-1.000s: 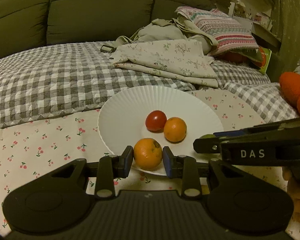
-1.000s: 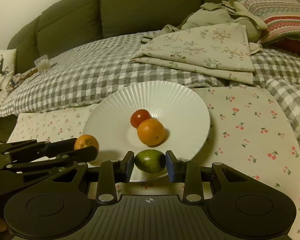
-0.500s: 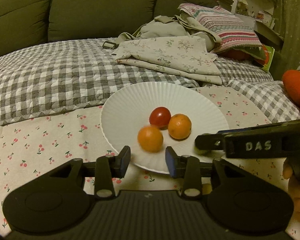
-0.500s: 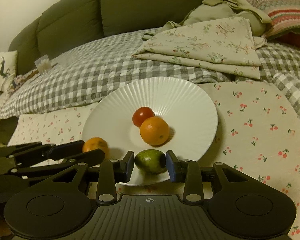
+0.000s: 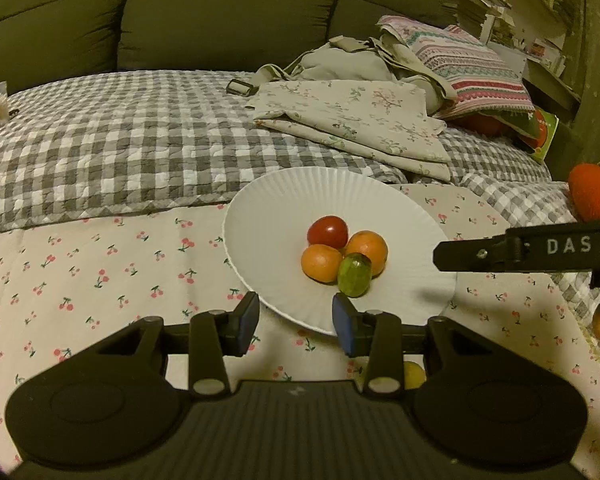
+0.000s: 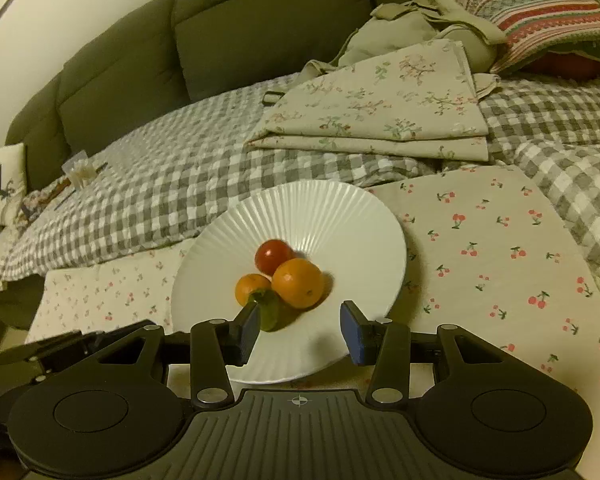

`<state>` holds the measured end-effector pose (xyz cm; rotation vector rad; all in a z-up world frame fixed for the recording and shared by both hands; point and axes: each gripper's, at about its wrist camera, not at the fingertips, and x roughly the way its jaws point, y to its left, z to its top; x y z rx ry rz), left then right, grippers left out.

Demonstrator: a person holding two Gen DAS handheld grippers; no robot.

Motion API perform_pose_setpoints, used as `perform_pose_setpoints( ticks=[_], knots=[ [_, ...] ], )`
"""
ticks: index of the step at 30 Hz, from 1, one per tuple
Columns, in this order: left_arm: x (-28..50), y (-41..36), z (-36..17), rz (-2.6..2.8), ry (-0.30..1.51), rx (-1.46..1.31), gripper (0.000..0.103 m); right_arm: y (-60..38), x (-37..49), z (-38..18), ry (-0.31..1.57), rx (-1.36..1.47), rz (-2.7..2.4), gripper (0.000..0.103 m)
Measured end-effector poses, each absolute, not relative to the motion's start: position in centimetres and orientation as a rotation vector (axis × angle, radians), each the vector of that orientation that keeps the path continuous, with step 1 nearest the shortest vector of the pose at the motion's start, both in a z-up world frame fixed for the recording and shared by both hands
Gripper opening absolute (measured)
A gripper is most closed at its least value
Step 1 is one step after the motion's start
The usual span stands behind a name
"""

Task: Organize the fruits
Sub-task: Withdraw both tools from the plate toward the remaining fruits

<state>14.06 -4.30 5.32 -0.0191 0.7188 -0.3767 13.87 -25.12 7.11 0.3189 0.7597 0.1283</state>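
Observation:
A white ribbed plate [image 5: 284, 200] [image 6: 340, 208] lies on the cherry-print cloth. On it sit a red tomato [image 5: 327, 231] [image 6: 274, 255], two oranges [image 5: 321, 263] [image 5: 368, 245] [image 6: 298, 282] [image 6: 251, 287] and a green lime [image 5: 354, 275] [image 6: 269, 312]. My left gripper [image 5: 296, 322] is open and empty at the plate's near rim. My right gripper [image 6: 300, 330] is open over the plate's near side, the lime just beyond its left finger. The right gripper also shows in the left wrist view [image 5: 540, 250] at the right.
A yellowish fruit [image 5: 414, 374] peeks out under the left gripper. Folded floral cloth [image 5: 356, 120] and a striped pillow [image 5: 468, 64] lie behind the plate on the checked blanket [image 5: 100, 140]. An orange plush [image 5: 592, 190] is at the right edge.
The left gripper opened, let its orange roll onto the plate and drew back. The right gripper opened and released the lime onto the plate beside the oranges.

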Motion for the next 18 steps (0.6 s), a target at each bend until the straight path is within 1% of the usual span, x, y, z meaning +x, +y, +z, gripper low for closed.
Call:
perform_pose_setpoints(
  ticks=[7,12,18],
  knots=[
    [12.8,-4.1,5.8,-0.351,0.746,-0.013,0.039,-24.8,12.8,7.9,0.779,0.321,0.140,0.044],
    [11.9,-4.2,5.8,-0.312,0.778,0.007,0.044,-23.9,12.0,8.1,0.796,0.265,0.148,0.052],
    [10.7,-4.1,6.0,-0.292,0.791,0.017,0.046,-23.7,11.0,8.3,0.803,0.233,0.149,0.054]
  ],
)
